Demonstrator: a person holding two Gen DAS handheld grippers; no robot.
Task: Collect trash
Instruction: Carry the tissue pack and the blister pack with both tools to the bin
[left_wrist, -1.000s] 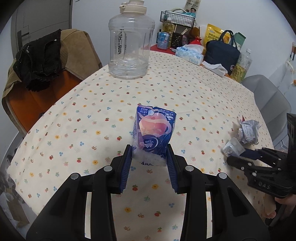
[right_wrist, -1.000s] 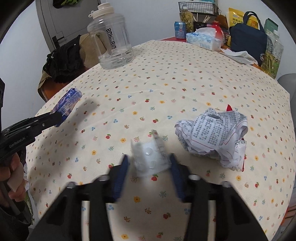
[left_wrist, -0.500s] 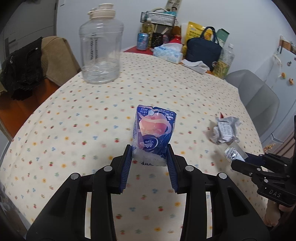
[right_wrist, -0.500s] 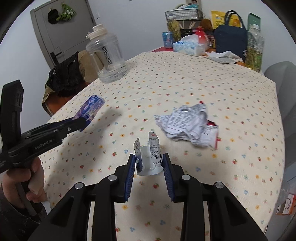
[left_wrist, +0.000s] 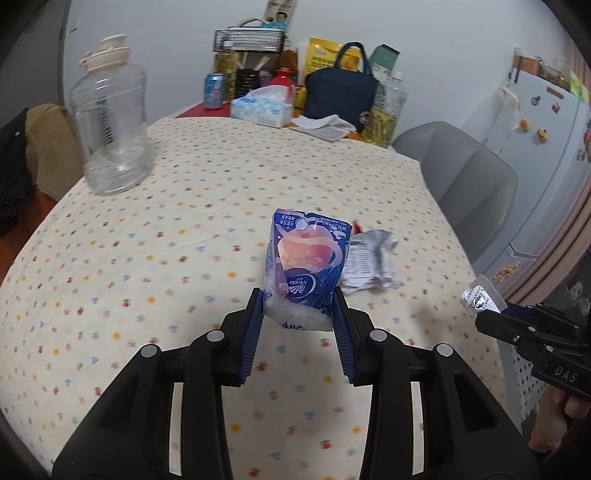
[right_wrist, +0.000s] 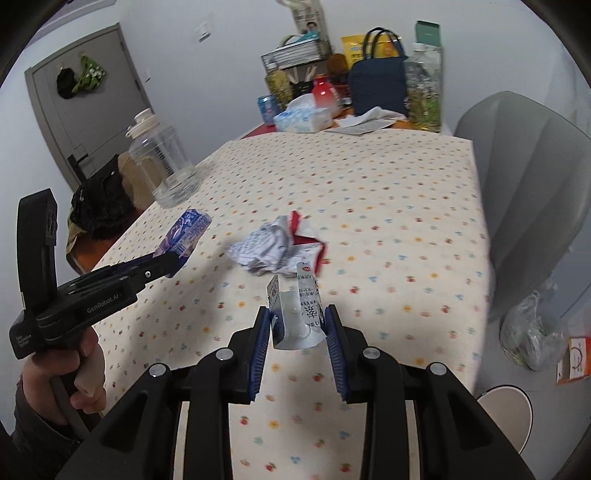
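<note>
Left wrist view: the left gripper (left_wrist: 299, 306) pinches a blue tissue packet (left_wrist: 304, 266) between its two blue pads, holding it upright above a table (left_wrist: 184, 229) covered with a cream cloth dotted with small flowers. Just behind the packet, to its right, a crumpled wrapper (left_wrist: 371, 264) printed with small text lies on the cloth. At the right edge, the right gripper (left_wrist: 491, 310) clamps a blister pack (left_wrist: 480, 297) of clear plastic and foil, held in the air off the table's right edge. A large clear water jug (left_wrist: 110, 125) with a cream lid stands at the far left of the table. Along the far edge sit a tissue box (left_wrist: 264, 110), a drink can (left_wrist: 215, 90), a navy bag (left_wrist: 341, 98) and a plastic bottle (left_wrist: 388, 110). A grey chair (left_wrist: 465, 184) stands to the right of the table.

Right wrist view: the right gripper (right_wrist: 297, 326) is closed on the bent blister pack (right_wrist: 297, 314), which stands up between the pads, above the cloth. The crumpled wrapper (right_wrist: 277, 247), with a red patch on one side, lies on the table just beyond it. At left, a hand (right_wrist: 79, 376) grips the handle of the left gripper (right_wrist: 173, 254), whose tip holds the tissue packet (right_wrist: 184, 232) above the table's left edge. The water jug (right_wrist: 162, 170) stands further back on that side, and a clear plastic bag (right_wrist: 532, 336) sits on the floor at right.
</note>
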